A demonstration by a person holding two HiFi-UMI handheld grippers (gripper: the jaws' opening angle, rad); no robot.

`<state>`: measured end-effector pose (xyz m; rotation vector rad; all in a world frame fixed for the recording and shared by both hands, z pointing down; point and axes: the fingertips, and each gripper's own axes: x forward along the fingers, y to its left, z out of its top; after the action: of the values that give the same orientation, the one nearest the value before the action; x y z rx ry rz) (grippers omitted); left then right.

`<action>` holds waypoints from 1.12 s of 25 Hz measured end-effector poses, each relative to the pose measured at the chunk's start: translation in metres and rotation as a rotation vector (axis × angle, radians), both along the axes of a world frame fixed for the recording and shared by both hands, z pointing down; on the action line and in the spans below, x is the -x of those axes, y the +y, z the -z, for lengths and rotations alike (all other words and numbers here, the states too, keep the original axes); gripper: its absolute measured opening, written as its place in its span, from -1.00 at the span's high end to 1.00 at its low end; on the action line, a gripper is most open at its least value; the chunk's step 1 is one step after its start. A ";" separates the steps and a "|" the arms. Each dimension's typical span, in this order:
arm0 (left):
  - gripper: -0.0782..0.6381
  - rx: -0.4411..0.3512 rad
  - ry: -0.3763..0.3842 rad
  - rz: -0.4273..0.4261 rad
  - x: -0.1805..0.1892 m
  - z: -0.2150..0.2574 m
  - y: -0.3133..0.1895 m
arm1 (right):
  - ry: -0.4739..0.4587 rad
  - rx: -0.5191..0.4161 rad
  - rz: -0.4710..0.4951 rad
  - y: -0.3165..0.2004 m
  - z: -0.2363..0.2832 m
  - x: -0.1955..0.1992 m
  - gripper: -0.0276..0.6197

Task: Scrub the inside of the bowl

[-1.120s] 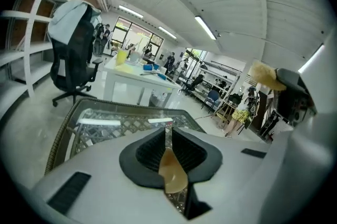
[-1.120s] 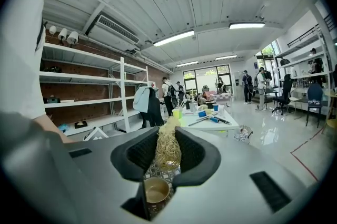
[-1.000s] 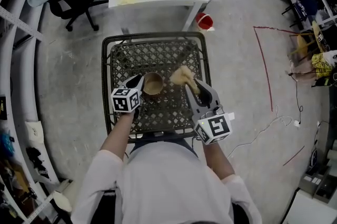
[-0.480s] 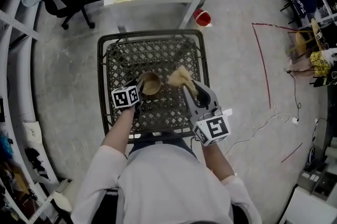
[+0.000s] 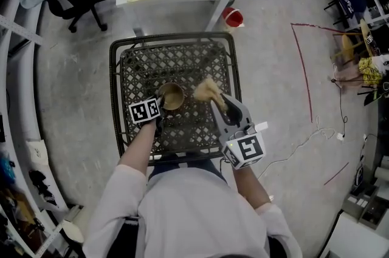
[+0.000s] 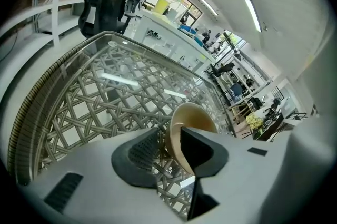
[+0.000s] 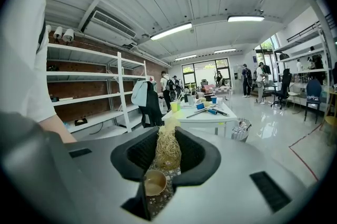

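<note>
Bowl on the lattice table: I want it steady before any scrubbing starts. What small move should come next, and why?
Probably close the left gripper on the rim of the bowl. Its jaws have just opened and straddle the rim without pressing on it, while the right gripper already clamps the scrubber beside the bowl.

White shirt [image 5: 182, 208], grey right gripper [image 5: 217, 103]

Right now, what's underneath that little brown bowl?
The bowl sits on the dark woven lattice tabletop. The patch directly beneath it is covered by the bowl itself, so it cannot be seen.
</note>
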<state>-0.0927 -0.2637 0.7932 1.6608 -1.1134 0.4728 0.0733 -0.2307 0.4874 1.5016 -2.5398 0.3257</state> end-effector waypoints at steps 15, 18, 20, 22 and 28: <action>0.66 -0.031 -0.034 -0.010 -0.002 0.004 -0.001 | 0.002 0.006 0.008 0.003 -0.003 -0.007 0.61; 0.66 -0.059 -0.034 0.000 -0.002 0.014 -0.006 | 0.001 -0.001 0.016 0.003 0.000 -0.006 0.61; 0.66 -0.085 -0.030 0.009 -0.002 0.024 -0.011 | 0.001 -0.005 0.021 0.003 0.003 -0.005 0.61; 0.66 -0.111 -0.030 0.017 -0.001 0.034 -0.016 | -0.001 -0.012 0.029 0.002 0.005 -0.003 0.61; 0.66 -0.200 -0.038 0.018 -0.003 0.077 -0.027 | -0.007 -0.045 0.057 0.002 0.015 0.002 0.61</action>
<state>-0.0895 -0.2902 0.7160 1.8197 -1.2360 0.3933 0.0718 -0.2287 0.4728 1.4425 -2.6067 0.2683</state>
